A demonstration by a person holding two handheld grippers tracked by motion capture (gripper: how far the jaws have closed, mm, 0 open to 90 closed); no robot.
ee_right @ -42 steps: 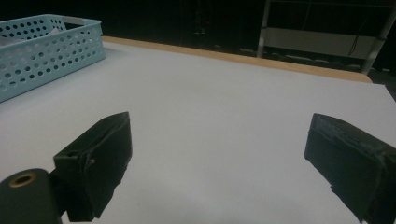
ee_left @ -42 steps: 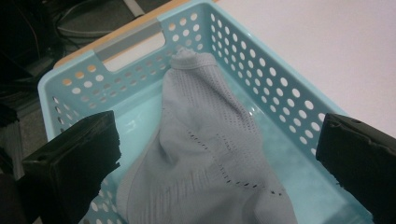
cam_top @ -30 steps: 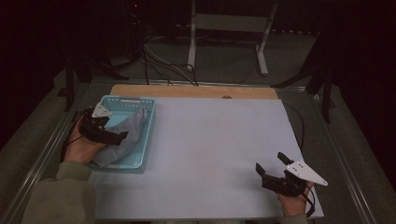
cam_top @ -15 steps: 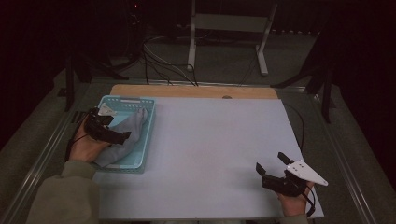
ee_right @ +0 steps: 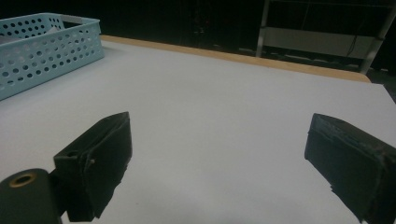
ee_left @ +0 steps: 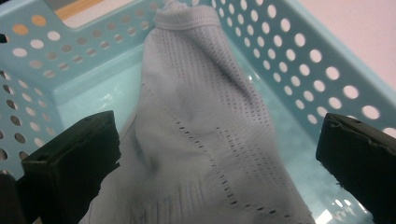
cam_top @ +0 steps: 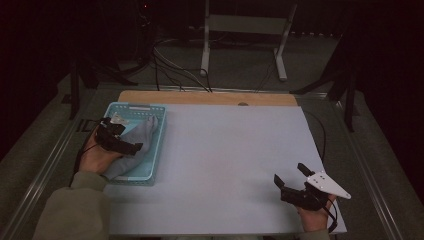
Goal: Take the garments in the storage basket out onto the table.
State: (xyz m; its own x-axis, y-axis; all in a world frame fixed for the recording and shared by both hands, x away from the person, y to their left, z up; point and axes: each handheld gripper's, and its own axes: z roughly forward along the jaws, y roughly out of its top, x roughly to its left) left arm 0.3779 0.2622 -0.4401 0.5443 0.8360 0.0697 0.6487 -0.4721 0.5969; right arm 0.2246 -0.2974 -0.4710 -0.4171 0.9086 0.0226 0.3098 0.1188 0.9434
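At the left of the high view, the left claw [cam_top: 134, 148] hung spread over a grey sock [ee_left: 205, 135] lying in the light-blue perforated basket [cam_top: 155, 145]; its jaws flanked the fabric, perhaps brushing it. At lower right the right claw [cam_top: 289, 176] sat spread above the bare white table [cam_top: 230, 155], holding nothing.

Left gripper [cam_top: 131, 146] over grey sock [cam_top: 141, 136] in blue basket [cam_top: 134, 107], right gripper [cam_top: 291, 181] on white tabletop [cam_top: 225, 155]
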